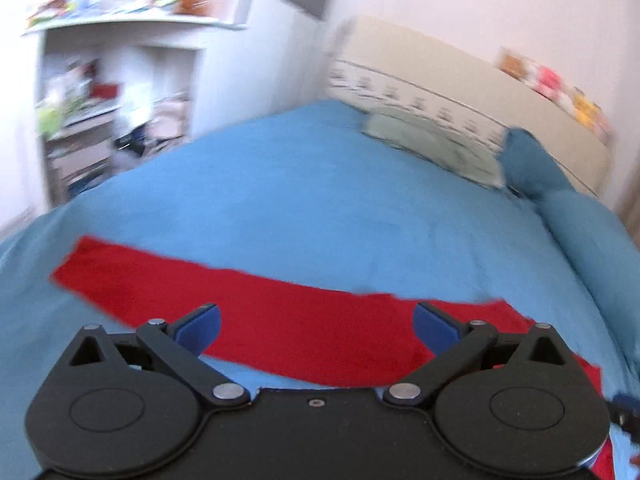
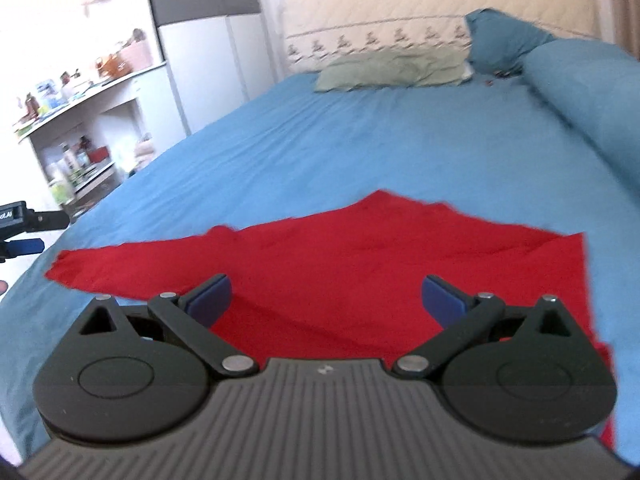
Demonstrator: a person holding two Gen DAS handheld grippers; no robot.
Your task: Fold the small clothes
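Spread flat on the blue-sheeted bed (image 2: 320,140): a red cloth garment (image 2: 380,264), one long sleeve-like strip reaching toward the bed's left edge. Left gripper (image 1: 316,326) released, blue-padded fingers (image 1: 200,330) wide apart, hovering above the red strip with nothing between them. Right gripper (image 2: 326,300) likewise released, pads spread over the garment's wider body, grasping nothing. Farther up the bed, against the cream quilted headboard (image 2: 420,4): a pale green pillow (image 2: 392,68) and a teal pillow (image 2: 504,40). Off to the left, a white cluttered shelf unit (image 2: 76,120), blurred.
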